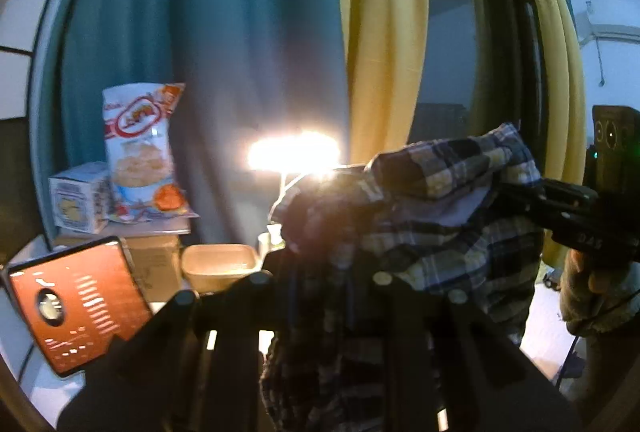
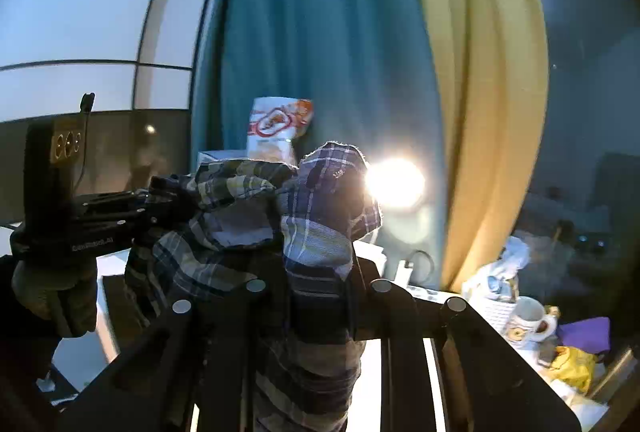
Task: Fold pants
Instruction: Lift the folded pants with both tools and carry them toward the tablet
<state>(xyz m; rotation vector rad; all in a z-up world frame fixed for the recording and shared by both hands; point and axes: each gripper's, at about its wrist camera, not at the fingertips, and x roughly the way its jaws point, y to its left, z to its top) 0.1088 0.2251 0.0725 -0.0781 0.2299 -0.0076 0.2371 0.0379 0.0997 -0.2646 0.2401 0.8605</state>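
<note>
The plaid pants (image 1: 432, 216) hang bunched in the air, held up between both grippers. My left gripper (image 1: 320, 264) is shut on a dark plaid fold of them; cloth hides its fingertips. It also shows in the right wrist view (image 2: 160, 204), gripping the pants from the left. My right gripper (image 2: 316, 272) is shut on a blue plaid fold (image 2: 332, 200) of the pants. It also shows in the left wrist view (image 1: 516, 192), gripping from the right. The rest of the cloth drapes down over both grippers.
A teal curtain (image 1: 224, 32) and a yellow curtain (image 1: 380, 32) hang behind. A bright lamp (image 1: 294, 152) glares at centre. A snack bag (image 1: 140, 152), boxes (image 1: 80, 196), an orange box (image 1: 76, 304) and a tub (image 1: 220, 264) stand left. Mugs (image 2: 528, 316) and clutter lie right.
</note>
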